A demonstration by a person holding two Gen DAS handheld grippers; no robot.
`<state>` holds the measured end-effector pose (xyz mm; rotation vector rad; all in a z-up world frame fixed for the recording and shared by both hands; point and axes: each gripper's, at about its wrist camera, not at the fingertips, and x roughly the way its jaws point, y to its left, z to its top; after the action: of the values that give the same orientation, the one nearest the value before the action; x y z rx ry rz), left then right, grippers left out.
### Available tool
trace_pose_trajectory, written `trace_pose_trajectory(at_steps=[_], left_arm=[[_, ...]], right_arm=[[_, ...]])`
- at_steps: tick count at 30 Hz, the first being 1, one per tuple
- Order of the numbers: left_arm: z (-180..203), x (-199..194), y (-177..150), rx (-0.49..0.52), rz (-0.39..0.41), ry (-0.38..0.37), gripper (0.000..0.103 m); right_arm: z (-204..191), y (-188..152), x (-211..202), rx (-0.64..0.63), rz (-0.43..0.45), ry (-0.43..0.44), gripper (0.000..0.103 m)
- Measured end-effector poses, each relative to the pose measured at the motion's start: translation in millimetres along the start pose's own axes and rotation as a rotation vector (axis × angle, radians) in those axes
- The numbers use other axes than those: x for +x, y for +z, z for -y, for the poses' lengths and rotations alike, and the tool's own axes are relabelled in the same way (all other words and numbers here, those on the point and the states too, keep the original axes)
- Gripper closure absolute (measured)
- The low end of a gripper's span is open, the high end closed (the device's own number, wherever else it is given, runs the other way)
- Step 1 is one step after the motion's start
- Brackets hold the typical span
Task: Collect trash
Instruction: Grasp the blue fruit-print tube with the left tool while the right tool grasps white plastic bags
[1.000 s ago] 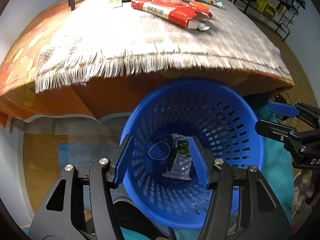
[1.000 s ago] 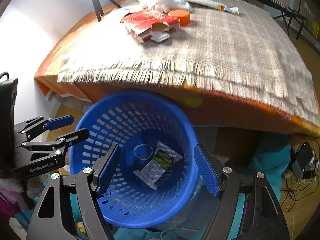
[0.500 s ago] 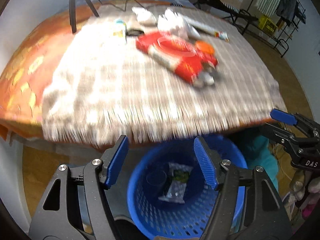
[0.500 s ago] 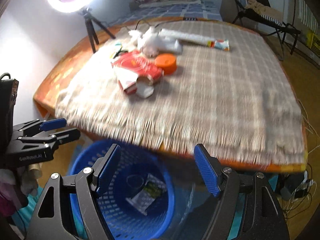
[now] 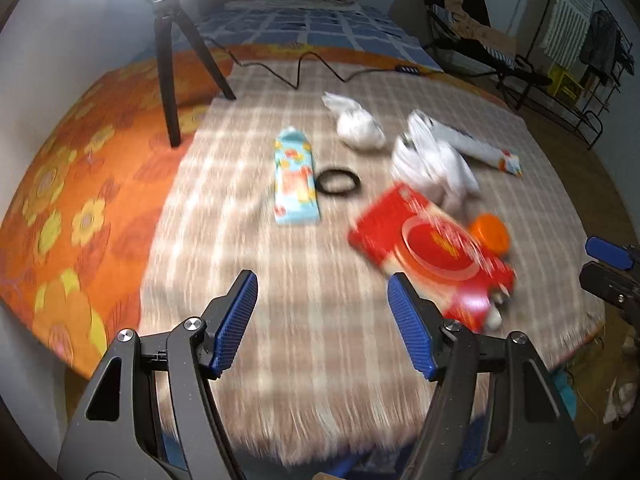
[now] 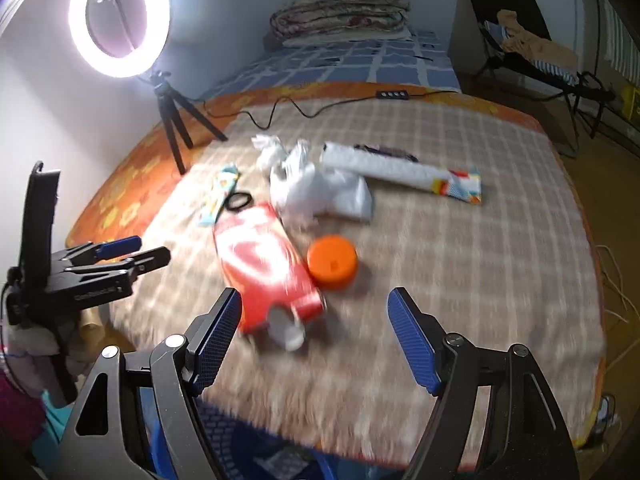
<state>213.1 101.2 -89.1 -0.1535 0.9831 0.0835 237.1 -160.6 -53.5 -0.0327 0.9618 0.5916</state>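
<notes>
We hold both grippers spread wide and empty above the near edge of the table. The red carton [image 6: 266, 268] lies just ahead of the right gripper [image 6: 314, 330], off its left finger, with its long axis running away from us and slightly leftward; its open end and a white cap face our fingers. From the left gripper [image 5: 322, 316] the same carton lies ahead and to the right, so the right hand is probably the nearer, though motion blur softens the edges. The orange lid [image 6: 332, 262] sits just beside the carton on its right. Farther back lie the crumpled white bags [image 6: 316, 192], the long white wrapper [image 6: 400, 172], the light blue packet [image 5: 295, 178] and a black ring [image 5: 338, 182].

A second ago both grippers looked down into the blue basket [image 6: 224, 436] below the table edge; now they are raised and point across the checked blanket [image 6: 480, 240], and only a sliver of the basket shows at the bottom.
</notes>
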Motion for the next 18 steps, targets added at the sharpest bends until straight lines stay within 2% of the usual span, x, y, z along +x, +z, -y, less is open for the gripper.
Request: trace_pose_trajectory(at_steps=[8, 13, 18], left_arm=[[-17, 49, 55, -0.026, 0.007, 0.039, 0.034], [-28, 81, 74, -0.049, -0.017, 0.042, 0.048], [-33, 105, 84, -0.054, -0.039, 0.055, 0.051]], right_arm=[[-5, 39, 51, 0.014, -0.025, 0.017, 0.028], [-8, 51, 81, 0.01, -0.052, 0.012, 0.028], [-15, 60, 106, -0.013, -0.069, -0.02, 0.028]])
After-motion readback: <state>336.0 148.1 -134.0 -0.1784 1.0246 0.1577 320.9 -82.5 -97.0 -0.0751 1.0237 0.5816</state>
